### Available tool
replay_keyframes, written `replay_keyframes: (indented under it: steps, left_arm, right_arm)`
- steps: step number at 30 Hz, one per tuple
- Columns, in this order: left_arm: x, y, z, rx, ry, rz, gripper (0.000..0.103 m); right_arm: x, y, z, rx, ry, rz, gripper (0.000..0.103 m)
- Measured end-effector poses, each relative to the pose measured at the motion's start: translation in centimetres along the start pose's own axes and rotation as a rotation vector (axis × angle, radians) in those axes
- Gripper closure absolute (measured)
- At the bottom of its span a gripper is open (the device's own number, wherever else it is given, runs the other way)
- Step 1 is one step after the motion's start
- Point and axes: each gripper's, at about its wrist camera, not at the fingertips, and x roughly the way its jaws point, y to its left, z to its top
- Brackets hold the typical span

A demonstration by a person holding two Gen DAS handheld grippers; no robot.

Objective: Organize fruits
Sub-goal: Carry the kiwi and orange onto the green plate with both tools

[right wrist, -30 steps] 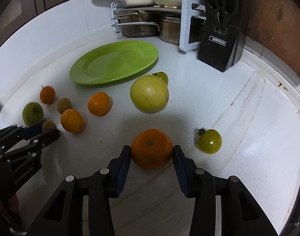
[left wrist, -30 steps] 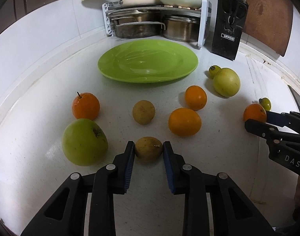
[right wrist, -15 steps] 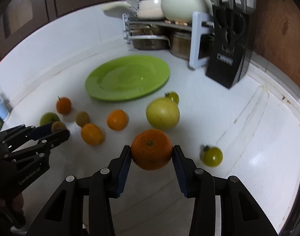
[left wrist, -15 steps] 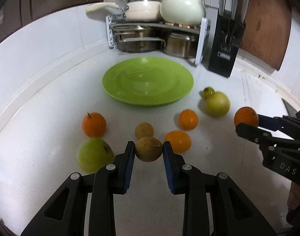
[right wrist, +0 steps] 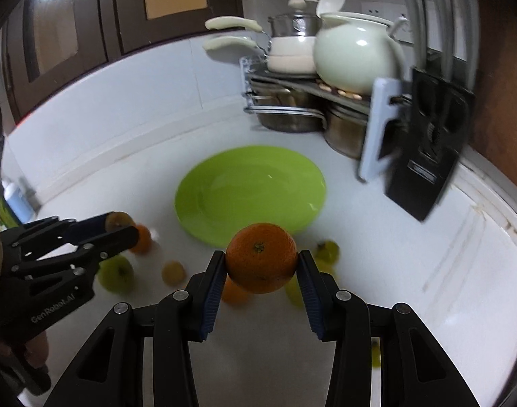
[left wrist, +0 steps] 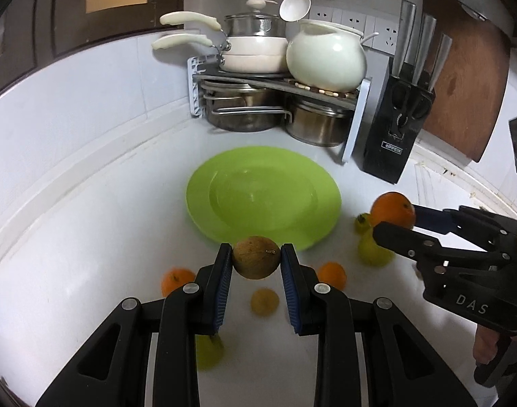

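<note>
My left gripper is shut on a small brown fruit and holds it in the air just short of the green plate. My right gripper is shut on an orange, also raised, near the plate. The right gripper and its orange show at the right of the left wrist view. The left gripper shows at the left of the right wrist view. Several fruits lie below on the white counter: oranges, a green apple, a yellow-green fruit.
A pot rack with pans and a white pot stands behind the plate. A black knife block is to its right, with a wooden board against the wall. The counter's raised edge curves along the left and right.
Both grippers have lifted their fruits off the counter and moved up and toward the green plate. The loose fruits stay on the counter below.
</note>
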Motion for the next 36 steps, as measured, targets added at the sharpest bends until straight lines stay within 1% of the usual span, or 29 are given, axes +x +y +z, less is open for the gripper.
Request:
replay_keyframes:
  steps: [5,7,11,14,20,27,32,36]
  left_arm:
    - [2.3,1.1,2.5,0.004,0.035,-0.023,0.074]
    - [3.4,1.2,3.3,0.018,0.050,-0.025,0.074]
    - [6.0,2.1,4.9,0.028,0.100,-0.046,0.074]
    - [8.3,2.5,5.7,0.041,0.154,-0.060,0.074]
    - [12.2,2.9,6.3,0.063,0.243,-0.053,0.074]
    - [15.7,3.1,5.8,0.075,0.344,-0.064,0.074]
    - [16.7,2.9,5.5,0.090,0.371,-0.064,0.074]
    - [16.9,3.0,5.6,0.087,0.367,-0.072,0.074]
  right_arm:
    - [2.3,-0.2,2.4,-0.019,0.019,0.022,0.059]
    - [3.6,-0.4,3.3,-0.024,0.041,0.024,0.059]
    - [5.8,-0.8,4.4,-0.030,0.088,0.035,0.059]
    - [7.7,-1.2,5.0,-0.023,0.133,0.049,0.059]
    - [11.3,-1.8,5.3,-0.034,0.232,0.064,0.059]
    - [13.5,-2.0,5.1,-0.036,0.287,0.051,0.059]
    - [14.3,-2.0,4.9,-0.037,0.299,0.042,0.059]
    - [14.7,-1.8,4.8,-0.039,0.305,0.038,0.059]
